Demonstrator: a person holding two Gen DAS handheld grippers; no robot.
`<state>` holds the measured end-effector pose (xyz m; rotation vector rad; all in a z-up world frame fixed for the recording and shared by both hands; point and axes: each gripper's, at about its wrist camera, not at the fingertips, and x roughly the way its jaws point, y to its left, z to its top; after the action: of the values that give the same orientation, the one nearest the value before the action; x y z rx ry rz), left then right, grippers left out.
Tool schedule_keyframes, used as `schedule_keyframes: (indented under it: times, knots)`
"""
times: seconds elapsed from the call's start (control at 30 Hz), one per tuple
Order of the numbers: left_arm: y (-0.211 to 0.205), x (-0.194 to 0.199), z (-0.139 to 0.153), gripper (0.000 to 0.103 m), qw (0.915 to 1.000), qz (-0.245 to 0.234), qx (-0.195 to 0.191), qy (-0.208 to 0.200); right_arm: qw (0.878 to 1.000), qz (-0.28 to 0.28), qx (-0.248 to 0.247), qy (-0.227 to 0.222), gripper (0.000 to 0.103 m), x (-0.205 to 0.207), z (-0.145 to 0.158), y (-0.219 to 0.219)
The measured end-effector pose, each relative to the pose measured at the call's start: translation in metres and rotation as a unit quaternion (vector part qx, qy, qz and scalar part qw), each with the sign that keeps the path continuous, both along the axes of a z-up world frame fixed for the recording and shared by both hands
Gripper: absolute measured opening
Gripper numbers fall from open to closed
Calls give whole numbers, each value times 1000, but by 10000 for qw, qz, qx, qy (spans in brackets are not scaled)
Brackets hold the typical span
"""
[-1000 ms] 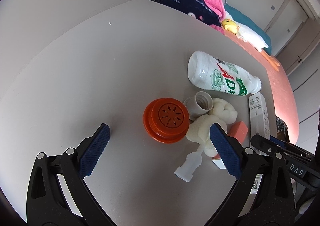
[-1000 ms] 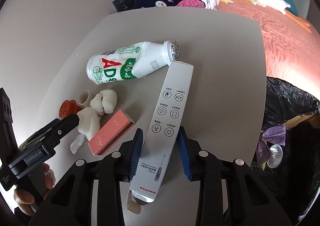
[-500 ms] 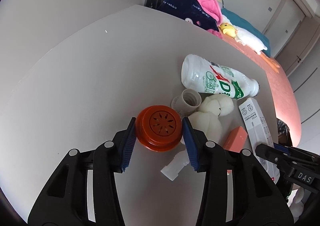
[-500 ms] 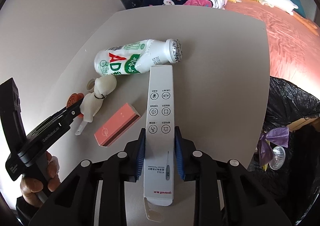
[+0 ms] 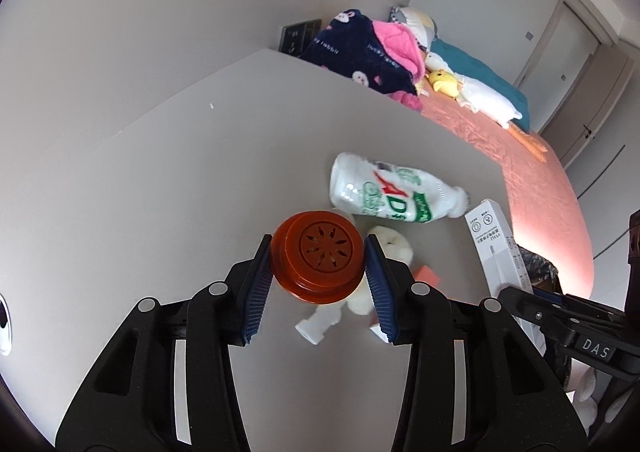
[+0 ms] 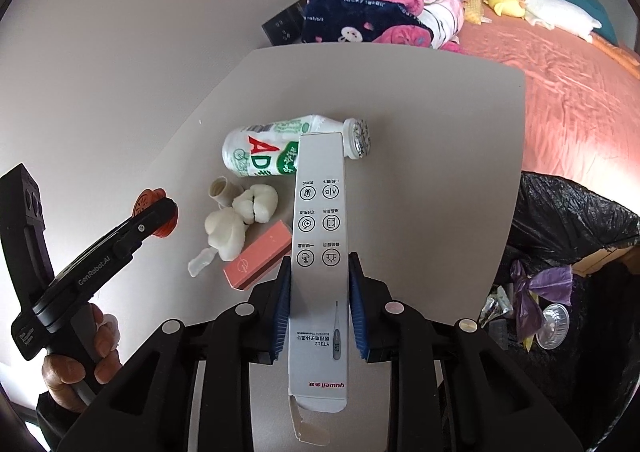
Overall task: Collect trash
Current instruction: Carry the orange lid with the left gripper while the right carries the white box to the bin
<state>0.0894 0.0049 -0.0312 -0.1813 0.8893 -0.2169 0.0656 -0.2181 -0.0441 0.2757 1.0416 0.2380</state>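
My left gripper [image 5: 318, 252] is shut on a round orange lid [image 5: 318, 254] and holds it above the grey table [image 5: 160, 180]; the lid also shows in the right wrist view [image 6: 150, 204]. My right gripper [image 6: 319, 272] is shut on a long white thermometer box [image 6: 320, 236] and holds it lifted over the table. On the table lie a white AD bottle [image 6: 264, 148], crumpled white tissue [image 6: 240, 220], a small pink box [image 6: 260, 260], a small beige cup [image 6: 222, 190] and a clear plastic piece [image 6: 200, 262].
A black trash bag [image 6: 568, 252] with waste inside hangs open at the table's right edge. A pink bed [image 6: 572, 84] with blankets and plush toys lies behind. A wall runs along the table's left side.
My left gripper closed on the orange lid and lifted it off the table. My right gripper raised the thermometer box and straightened it.
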Motion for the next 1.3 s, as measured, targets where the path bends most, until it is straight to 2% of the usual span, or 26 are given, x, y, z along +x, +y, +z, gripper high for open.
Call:
schedule_keyframes:
  times: [0.23, 0.53, 1.3]
  knots:
    - [-21, -11, 18, 44, 9997, -198, -108, -132, 9996, -90, 42, -247, 28, -13, 22, -17]
    - [-68, -18, 36, 44, 9973, -647, -207, -287, 9983, -263, 20, -514, 28, -32, 43, -51]
    - [-194, -30, 57, 44, 9809, -1862, -255, -491, 9884, -1331, -28, -735, 28, -78, 57, -162]
